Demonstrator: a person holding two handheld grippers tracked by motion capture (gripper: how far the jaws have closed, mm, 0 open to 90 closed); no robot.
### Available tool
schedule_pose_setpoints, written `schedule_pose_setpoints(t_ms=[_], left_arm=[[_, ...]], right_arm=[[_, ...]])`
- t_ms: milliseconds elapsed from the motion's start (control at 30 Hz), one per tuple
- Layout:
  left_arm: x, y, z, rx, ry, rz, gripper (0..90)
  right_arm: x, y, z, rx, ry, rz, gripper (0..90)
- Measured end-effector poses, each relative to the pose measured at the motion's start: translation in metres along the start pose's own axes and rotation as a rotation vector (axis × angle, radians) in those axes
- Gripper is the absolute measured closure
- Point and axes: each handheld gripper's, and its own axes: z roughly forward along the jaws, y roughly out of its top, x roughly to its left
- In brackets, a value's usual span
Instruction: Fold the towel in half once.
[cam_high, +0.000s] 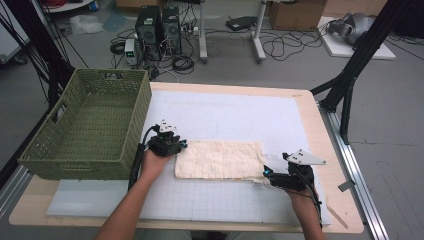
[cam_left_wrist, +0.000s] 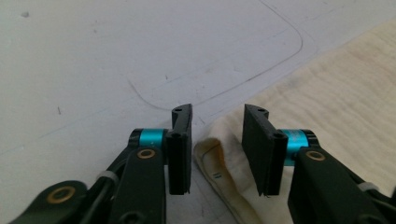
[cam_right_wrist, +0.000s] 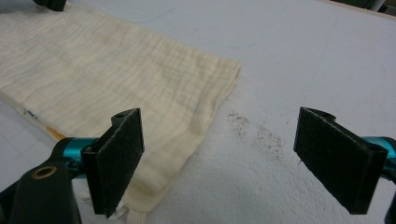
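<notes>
A folded cream cloth (cam_high: 220, 159) lies flat on the white mat (cam_high: 225, 117) at the table's middle. My left gripper (cam_high: 180, 145) is at the cloth's left end. In the left gripper view the rolled edge of the cloth (cam_left_wrist: 219, 154) sits between the jaws of the left gripper (cam_left_wrist: 218, 112), which stand narrowly apart, with a sliver of gap beside the left pad (cam_left_wrist: 180, 154). My right gripper (cam_high: 267, 171) rests at the cloth's near right corner. The right gripper (cam_right_wrist: 223, 116) is wide open, its left pad (cam_right_wrist: 116, 158) over the edge of the cloth (cam_right_wrist: 116, 70).
A green woven basket (cam_high: 90, 125) stands on the table's left side, close behind my left hand. A dark speckled smudge (cam_right_wrist: 257, 133) marks the mat between the right jaws. Black stand legs (cam_high: 350, 85) rise beyond the table's right edge.
</notes>
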Motion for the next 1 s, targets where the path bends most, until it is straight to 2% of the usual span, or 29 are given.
schedule_pose_setpoints(t_ms=[67, 167, 233, 300, 400, 533, 667, 733, 867, 1000], left_arm=[[-0.001, 0.000, 0.000, 0.006, 0.001, 0.024, 69.2], [-0.003, 0.000, -0.001, 0.006, -0.017, 0.056, 79.7], [-0.004, -0.001, -0.001, 0.004, -0.012, 0.061, 82.5], [-0.004, -0.001, -0.001, 0.001, -0.011, 0.058, 83.1], [-0.004, -0.002, -0.001, -0.002, -0.011, 0.045, 83.1], [-0.003, -0.002, 0.000, -0.003, -0.018, 0.034, 83.1], [0.000, -0.002, -0.001, -0.004, -0.032, 0.014, 83.1], [0.001, -0.002, -0.001, -0.007, -0.037, 0.004, 83.2], [0.001, -0.003, -0.001, -0.007, -0.038, 0.006, 83.3], [0.004, -0.004, -0.003, -0.026, -0.050, -0.029, 83.7]], right_arm=[[0.000, 0.000, 0.000, 0.002, -0.001, -0.001, 15.3], [0.000, -0.001, 0.001, 0.008, 0.001, -0.001, 15.3], [0.000, -0.001, 0.002, 0.015, 0.000, -0.002, 15.3], [0.000, -0.002, 0.003, 0.018, 0.004, -0.002, 15.4], [-0.002, 0.001, 0.009, 0.010, 0.049, 0.024, 14.9], [-0.002, 0.009, 0.023, 0.040, 0.089, 0.033, 12.4], [-0.001, 0.017, 0.036, 0.042, 0.175, 0.040, 14.7], [-0.002, 0.024, 0.043, 0.056, 0.175, 0.034, 15.9], [-0.010, 0.041, 0.059, 0.073, 0.189, 0.043, 24.2], [-0.013, 0.055, 0.076, 0.096, 0.171, 0.025, 29.5]])
